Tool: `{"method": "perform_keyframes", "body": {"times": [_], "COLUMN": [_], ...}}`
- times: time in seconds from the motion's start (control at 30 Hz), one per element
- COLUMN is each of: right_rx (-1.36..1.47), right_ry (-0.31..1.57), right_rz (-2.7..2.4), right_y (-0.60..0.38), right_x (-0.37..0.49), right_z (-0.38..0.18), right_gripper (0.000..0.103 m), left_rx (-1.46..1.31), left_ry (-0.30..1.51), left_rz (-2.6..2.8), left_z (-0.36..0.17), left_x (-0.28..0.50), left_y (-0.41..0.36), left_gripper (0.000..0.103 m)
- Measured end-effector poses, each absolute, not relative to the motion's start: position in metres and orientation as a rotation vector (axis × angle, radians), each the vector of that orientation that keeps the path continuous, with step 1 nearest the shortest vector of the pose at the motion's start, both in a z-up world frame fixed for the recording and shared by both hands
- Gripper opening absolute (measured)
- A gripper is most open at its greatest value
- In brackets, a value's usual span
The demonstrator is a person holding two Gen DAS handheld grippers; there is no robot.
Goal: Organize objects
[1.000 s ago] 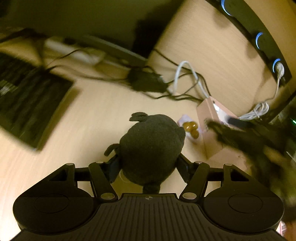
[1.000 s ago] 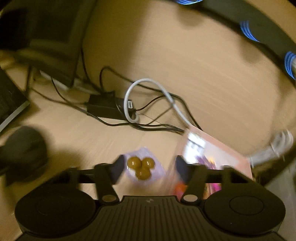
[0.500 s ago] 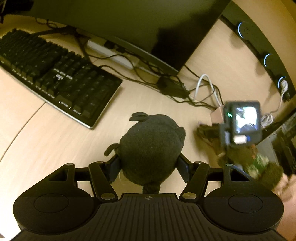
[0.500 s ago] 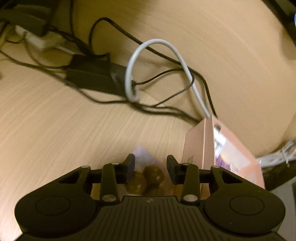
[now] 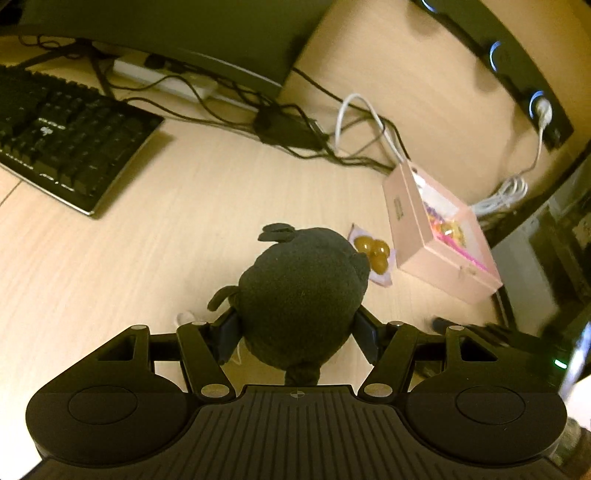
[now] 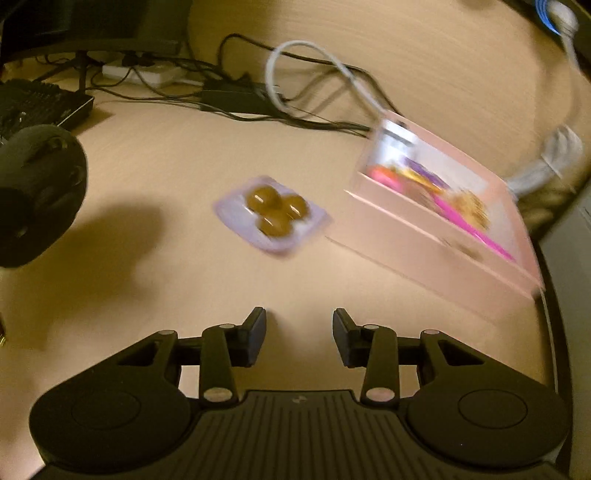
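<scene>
Left claw (image 5: 295, 332) clenched on dark plush toy (image 5: 301, 295) | right claw (image 6: 299, 332) released, empty, nearer than candy packet (image 6: 271, 214) | next, likely: packet into pink box (image 6: 436, 221) on tabletop (image 6: 166, 155)

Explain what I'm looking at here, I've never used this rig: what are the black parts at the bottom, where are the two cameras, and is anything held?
There is no robot arm: a person holds a two-finger gripper in each hand, and each gripper has a camera looking forward along its fingers. The black shapes at the bottom of each picture are the gripper itself.

In the left camera's picture, the left gripper is closed on a dark plush toy, held above the desk.

In the right camera's picture, the right gripper is open and empty; its jaws have just been closing and reopening a little. Ahead of it lie a small packet of brown sweets and, to the right, an open pink box with colourful things inside.

Farther back are a keyboard, a monitor and a tangle of cables.
</scene>
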State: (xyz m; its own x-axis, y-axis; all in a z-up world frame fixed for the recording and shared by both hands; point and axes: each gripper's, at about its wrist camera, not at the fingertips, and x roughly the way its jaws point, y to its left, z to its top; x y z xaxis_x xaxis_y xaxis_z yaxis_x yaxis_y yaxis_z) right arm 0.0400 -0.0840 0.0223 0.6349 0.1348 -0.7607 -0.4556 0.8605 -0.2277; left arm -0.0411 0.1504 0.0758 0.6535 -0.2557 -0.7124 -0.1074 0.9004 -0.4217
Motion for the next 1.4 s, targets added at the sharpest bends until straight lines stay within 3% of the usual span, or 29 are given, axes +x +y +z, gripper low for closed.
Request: {"method": "perform_keyframes", "body": {"times": [0.13, 0.33, 0.57, 0.67, 0.7, 0.77, 0.8, 1.2, 1.4], "right_rx": [-0.303, -0.062, 0.067, 0.040, 0.038, 0.032, 0.014, -0.262, -0.353], "right_ry": [0.783, 0.799, 0.824, 0.803, 0.798, 0.780, 0.763, 0.785, 0.791], "right_rz": [0.388, 0.440, 0.213, 0.162, 0.148, 0.128, 0.140, 0.481, 0.408], "right_y": [-0.106, -0.078, -0.041, -0.027, -0.024, -0.020, -0.017, -0.055, -0.097], "right_x": [0.043, 0.085, 0.120, 0.125, 0.126, 0.126, 0.124, 0.025, 0.003], "right_z": [0.037, 0.042, 0.009, 0.006, 0.006, 0.004, 0.003, 0.011, 0.014], "right_gripper": [0.065, 0.067, 0.087, 0.085, 0.081, 0.061, 0.060, 0.061, 0.076], "left_rx": [-0.370, -0.285, -0.219, -0.223, -0.225, -0.213, -0.197, -0.187, -0.198], "left_ry": [0.844, 0.784, 0.757, 0.756, 0.755, 0.747, 0.741, 0.760, 0.784], "left_rz": [-0.038, 0.072, 0.190, 0.191, 0.182, 0.138, 0.123, -0.057, -0.168], "left_z": [0.089, 0.117, 0.137, 0.137, 0.136, 0.131, 0.128, 0.115, 0.105], "left_x": [-0.045, -0.064, -0.083, -0.087, -0.089, -0.089, -0.087, -0.049, -0.032], "left_y": [0.133, 0.141, 0.157, 0.166, 0.169, 0.174, 0.176, 0.168, 0.148], "left_gripper": [0.068, 0.069, 0.069, 0.069, 0.069, 0.069, 0.069, 0.069, 0.069]}}
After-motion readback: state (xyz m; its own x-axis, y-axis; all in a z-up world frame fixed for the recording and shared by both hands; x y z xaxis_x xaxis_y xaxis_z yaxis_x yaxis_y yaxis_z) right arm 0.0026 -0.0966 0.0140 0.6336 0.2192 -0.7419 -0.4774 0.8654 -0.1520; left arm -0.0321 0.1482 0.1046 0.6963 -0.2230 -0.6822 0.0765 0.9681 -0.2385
